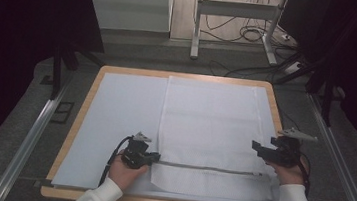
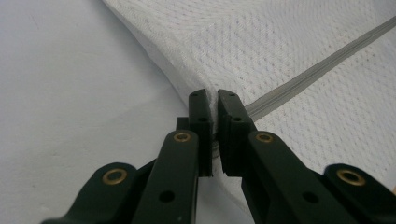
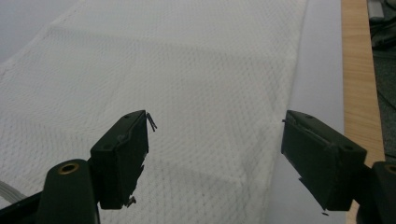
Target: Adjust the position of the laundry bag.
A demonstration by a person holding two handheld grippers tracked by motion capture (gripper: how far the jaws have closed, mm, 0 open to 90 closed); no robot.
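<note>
A white textured fabric cover lies flat on the table, with a grey zipper running across its near end. My left gripper is shut on the cover's left edge, right at the zipper's end. In the left gripper view the jaws pinch that edge of the cover, and the zipper runs away from them. My right gripper hovers open over the cover's right edge. Nothing sits between its jaws, and the cover lies below them.
A pale blue sheet covers the wooden table, whose rim shows at the sides and front. The table's right edge runs close beside the right gripper. Metal rails, a desk frame and cables stand on the floor beyond.
</note>
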